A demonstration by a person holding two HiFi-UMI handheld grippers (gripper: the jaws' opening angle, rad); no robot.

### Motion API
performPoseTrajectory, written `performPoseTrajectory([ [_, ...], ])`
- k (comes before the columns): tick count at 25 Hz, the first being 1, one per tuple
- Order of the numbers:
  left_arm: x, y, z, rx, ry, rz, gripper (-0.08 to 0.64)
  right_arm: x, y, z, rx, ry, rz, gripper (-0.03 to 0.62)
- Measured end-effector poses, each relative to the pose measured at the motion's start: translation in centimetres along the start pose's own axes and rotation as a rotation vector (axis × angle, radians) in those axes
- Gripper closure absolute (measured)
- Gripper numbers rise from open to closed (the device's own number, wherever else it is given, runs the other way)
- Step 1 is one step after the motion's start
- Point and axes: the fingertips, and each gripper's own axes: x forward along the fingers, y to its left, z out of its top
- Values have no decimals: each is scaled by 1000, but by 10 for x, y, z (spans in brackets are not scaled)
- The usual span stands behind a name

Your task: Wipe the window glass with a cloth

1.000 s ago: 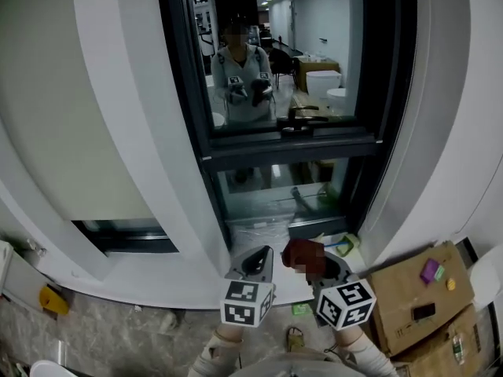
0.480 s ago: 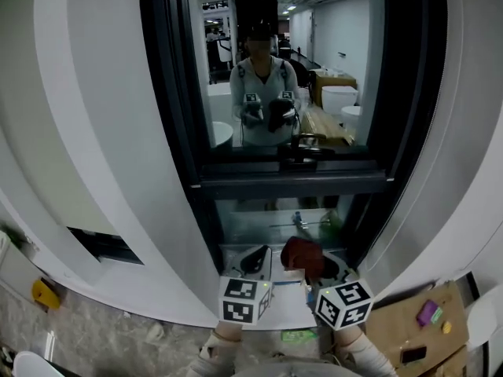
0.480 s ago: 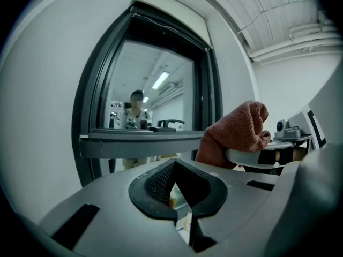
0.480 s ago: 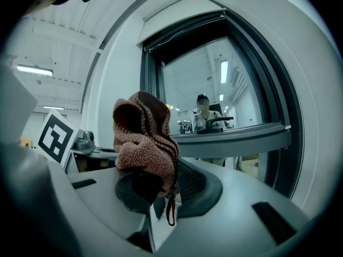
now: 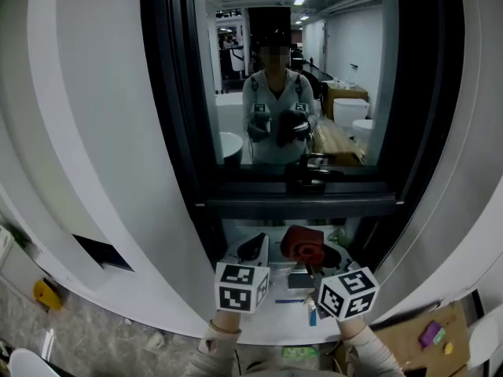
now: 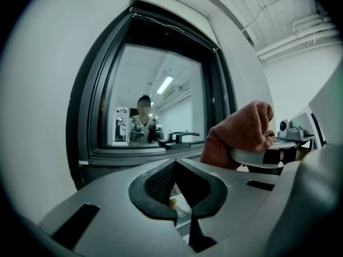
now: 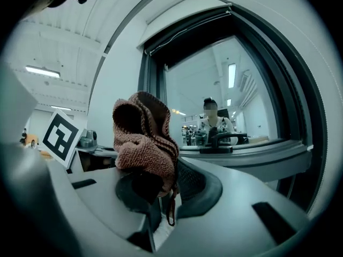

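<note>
Grips the bunched rust-brown knitted cloth (image 5: 302, 242) between the right gripper's (image 5: 309, 259) fingers, low before the dark-framed window glass (image 5: 291, 93), nearer and squarer than a second ago, so probably ready to wipe; shows only in the left gripper view the left gripper's (image 6: 179, 189) fingers closed, empty.

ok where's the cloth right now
In the head view, low centre-right: the cloth is bunched in the right gripper, below the window handle, beside the left gripper.
</note>
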Motion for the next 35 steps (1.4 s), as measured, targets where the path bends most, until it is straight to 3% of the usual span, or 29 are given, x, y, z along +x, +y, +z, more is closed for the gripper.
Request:
performPoseTrajectory([
  [12,40,65,136,37,-138,-3,557,83,-18,140,-170,-143,23,549],
  [21,45,106,250,109,-249,39,557,130,-22,288,-297,-281,25,549],
  [28,46,132,310,163,-295,106,557,165,1,387,-359,-336,54,549],
  [35,50,150,355,195,-333,151,557,211,14,455,-337,-340,55,549],
])
